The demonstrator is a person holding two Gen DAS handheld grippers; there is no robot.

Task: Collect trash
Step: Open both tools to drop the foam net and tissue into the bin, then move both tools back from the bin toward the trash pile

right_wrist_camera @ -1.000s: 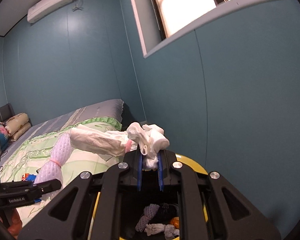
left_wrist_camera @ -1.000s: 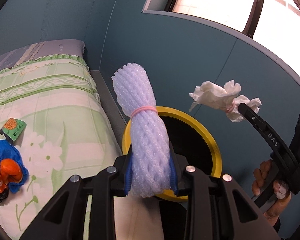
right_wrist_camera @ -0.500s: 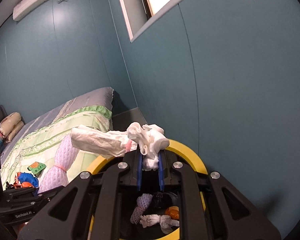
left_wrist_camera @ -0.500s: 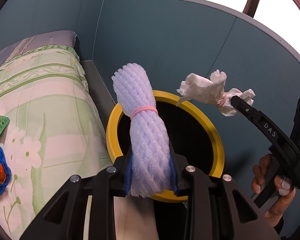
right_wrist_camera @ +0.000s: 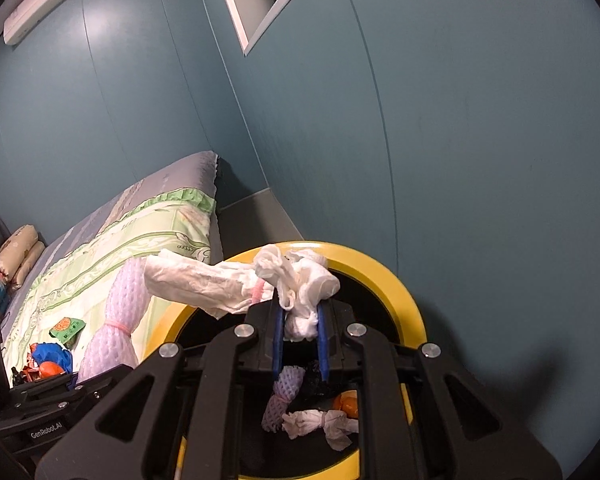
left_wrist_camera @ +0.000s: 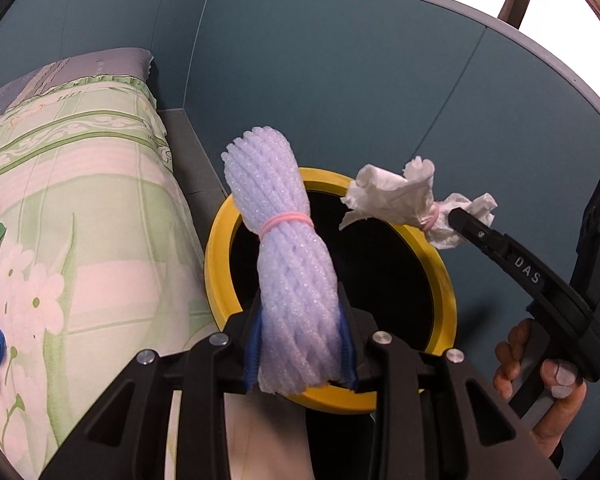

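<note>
Seemingly ready to drop, the left gripper point(left_wrist_camera: 300, 344) clamps its blue fingers point(left_wrist_camera: 253, 354) on the lower end of a foam net roll point(left_wrist_camera: 288, 264) bound by a pink band; the roll's long axis runs straight ahead, over the near-left part of the yellow-rimmed bin point(left_wrist_camera: 220, 256) beside the bed point(left_wrist_camera: 80, 200). Off to the right, the right gripper point(left_wrist_camera: 456, 216) hangs over the far rim.

From the right wrist, the right gripper point(right_wrist_camera: 300, 330) pinches a tied tissue wad point(right_wrist_camera: 228, 284) whose long tail points left; the bin point(right_wrist_camera: 380, 276) lies directly below, already containing trash point(right_wrist_camera: 312, 424). Both hands look equally placed to release.
</note>
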